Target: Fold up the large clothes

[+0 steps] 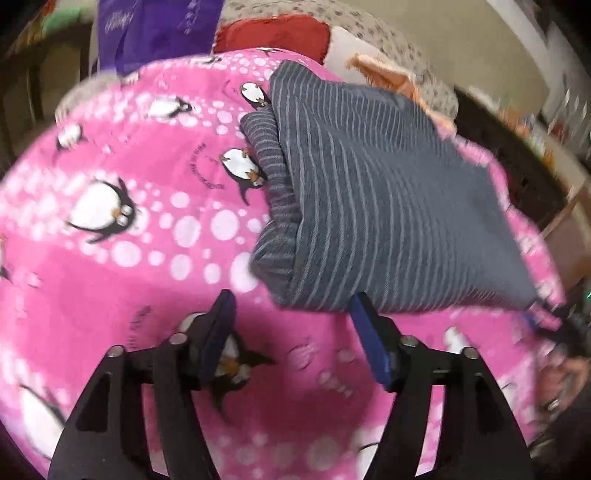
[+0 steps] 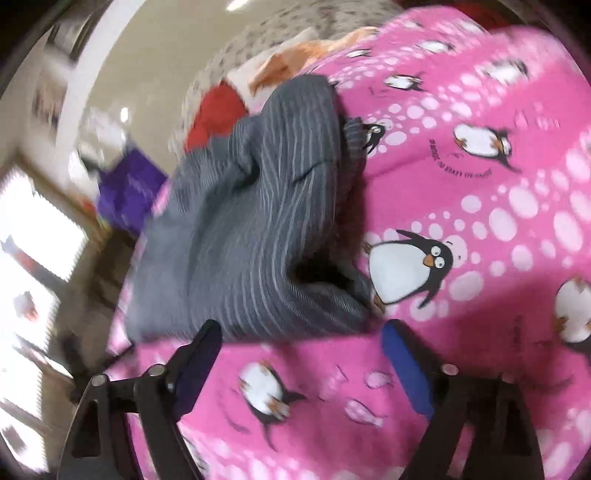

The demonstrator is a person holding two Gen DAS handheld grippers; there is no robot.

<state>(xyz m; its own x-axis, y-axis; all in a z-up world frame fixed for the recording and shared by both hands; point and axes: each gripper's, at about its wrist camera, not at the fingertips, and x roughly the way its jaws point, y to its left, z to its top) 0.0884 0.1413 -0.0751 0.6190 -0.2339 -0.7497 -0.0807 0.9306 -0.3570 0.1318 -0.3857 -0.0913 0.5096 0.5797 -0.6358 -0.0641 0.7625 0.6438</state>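
A grey garment with thin pale stripes [image 1: 376, 199] lies partly folded on a pink penguin-print blanket [image 1: 122, 266]. A rolled part of it shows along its left edge. My left gripper [image 1: 291, 304] is open and empty just in front of the garment's near edge, its right finger touching the hem. In the right wrist view the same garment [image 2: 251, 229] lies bunched with a raised fold. My right gripper [image 2: 301, 334] is open and empty at its near edge, above the blanket [image 2: 480, 206].
A purple bag [image 1: 155, 26], a red cushion [image 1: 273, 35] and orange cloth [image 1: 391, 75] lie beyond the blanket's far edge. The blanket's right edge [image 1: 532, 236] drops off to dark furniture. A bright window [image 2: 33, 236] is at the left in the right wrist view.
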